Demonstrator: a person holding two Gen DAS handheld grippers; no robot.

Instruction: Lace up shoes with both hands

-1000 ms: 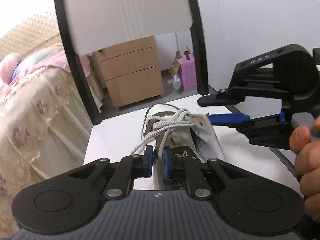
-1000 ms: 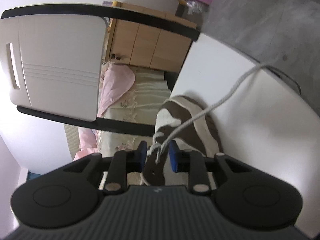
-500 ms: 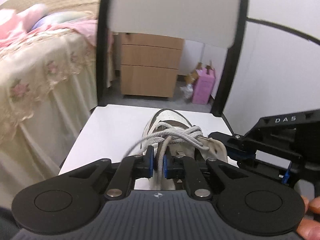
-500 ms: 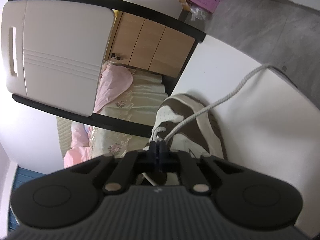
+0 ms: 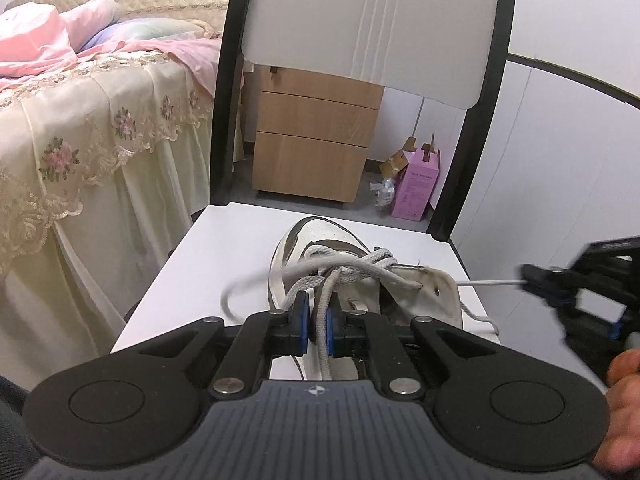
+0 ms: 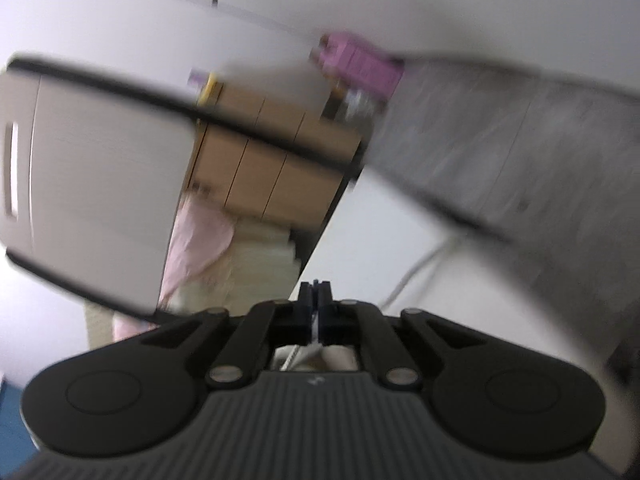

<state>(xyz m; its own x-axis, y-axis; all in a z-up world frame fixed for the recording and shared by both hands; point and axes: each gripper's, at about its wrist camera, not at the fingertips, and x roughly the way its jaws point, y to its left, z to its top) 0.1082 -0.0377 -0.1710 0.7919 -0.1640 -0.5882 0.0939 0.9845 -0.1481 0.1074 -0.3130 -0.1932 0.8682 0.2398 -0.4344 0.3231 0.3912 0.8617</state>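
Here we see the shoe [image 5: 340, 264] lying near the middle of the white desk [image 5: 224, 248], its toe pointing toward the far edge, where the chair [image 5: 372, 20] stands. The left gripper [image 5: 316, 320] sits low over the shoe's near end, and its jaws are clamped on a flat grey lace [image 5: 324, 308] that runs up between the blue pads [image 5: 303, 322] into the tangle of crossings over the tongue. A loose loop of that lace curls out toward the desk's left edge. In the left wrist view the right gripper [image 5: 528, 280] reaches in from the desk's right edge, with a hand [image 5: 624, 400] behind it; a thin white strand [image 5: 488, 282] stretches taut from an eyelet on the shoe's right flap to its tip. The right wrist view is blurred, yet we can tell the right gripper's jaws there are together, pinching that strand [image 6: 316, 330]. Beyond the desk stand a wooden drawer unit [image 5: 316, 140], a pink box [image 5: 416, 188] on the floor and a bed [image 5: 80, 128].
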